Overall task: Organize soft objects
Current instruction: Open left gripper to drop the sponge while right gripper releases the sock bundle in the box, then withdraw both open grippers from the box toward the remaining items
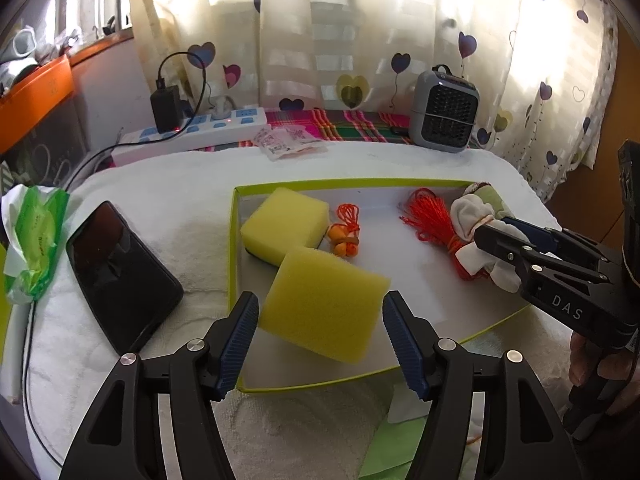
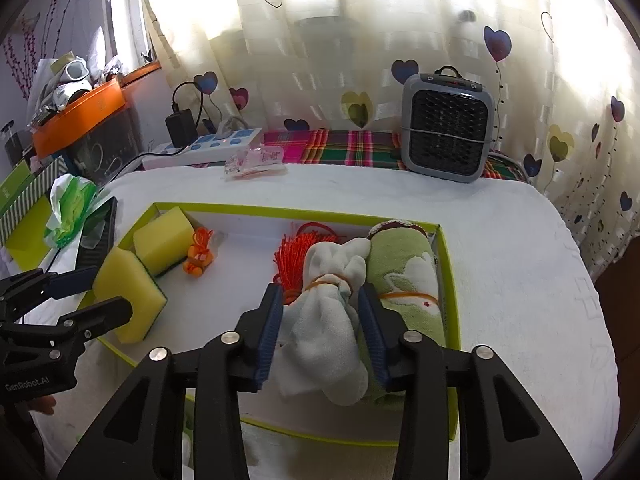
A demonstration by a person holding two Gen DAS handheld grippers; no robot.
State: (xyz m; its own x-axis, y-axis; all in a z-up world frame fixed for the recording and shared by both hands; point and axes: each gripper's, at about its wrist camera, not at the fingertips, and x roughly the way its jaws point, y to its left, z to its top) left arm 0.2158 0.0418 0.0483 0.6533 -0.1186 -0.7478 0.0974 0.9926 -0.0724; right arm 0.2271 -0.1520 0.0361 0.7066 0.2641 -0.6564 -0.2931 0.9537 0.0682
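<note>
A green-rimmed white tray lies on the white towel. In it are a yellow sponge, a small orange toy with cord, an orange yarn bundle, a white cloth bundle and a rolled green towel. My left gripper is open, its pads either side of a second yellow sponge at the tray's near left edge. My right gripper is around the white cloth bundle, pads touching its sides.
A black phone and a green tissue pack lie left of the tray. At the back are a power strip, small packets, a plaid cloth and a grey heater.
</note>
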